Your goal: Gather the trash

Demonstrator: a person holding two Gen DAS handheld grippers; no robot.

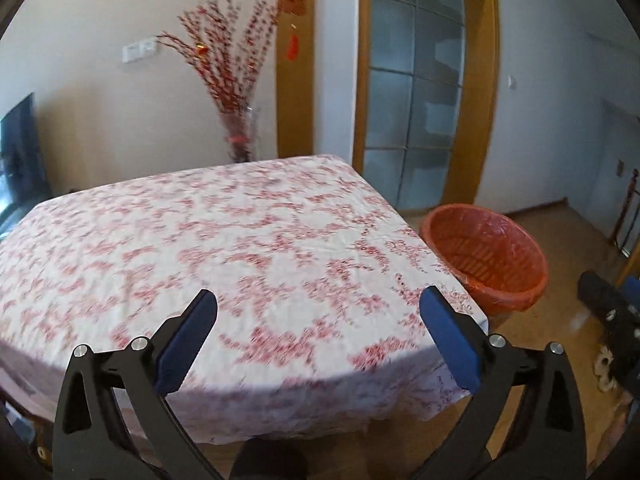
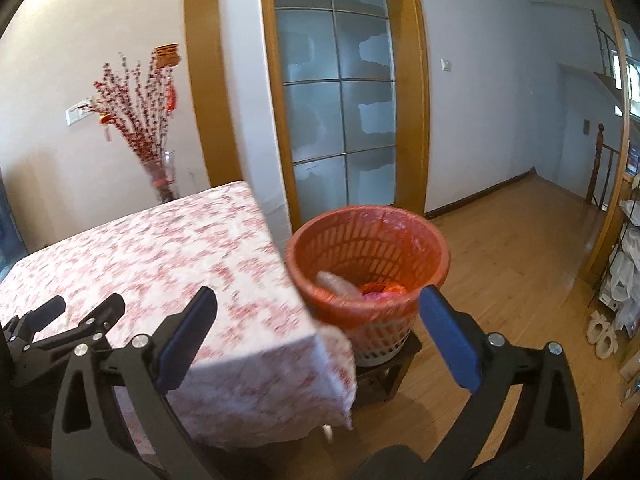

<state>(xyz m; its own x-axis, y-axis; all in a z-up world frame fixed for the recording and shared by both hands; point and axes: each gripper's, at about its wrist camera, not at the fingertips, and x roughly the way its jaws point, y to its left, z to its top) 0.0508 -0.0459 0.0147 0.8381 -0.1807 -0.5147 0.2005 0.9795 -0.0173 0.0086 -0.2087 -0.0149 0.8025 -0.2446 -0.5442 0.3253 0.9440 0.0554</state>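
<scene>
— Trash (image 2: pixel 362 288) sits low inside the orange basket (image 2: pixel 366 264), centre of the right wrist view; pale wrapper, perhaps plastic, too blurred to tell.
— Left gripper (image 1: pixel 318 300): spread wide over the floral tablecloth (image 1: pixel 200 240), holding nothing.
— Right gripper (image 2: pixel 318 300): likewise spread, empty.

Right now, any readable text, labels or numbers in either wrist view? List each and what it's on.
None readable.
Red paper decoration on the wooden door frame: may carry characters, too blurred to read.
Red hanging charm below it: no legible text.
Red-lined trash basket: no label visible.
Floral tablecloth: pattern only.
</scene>
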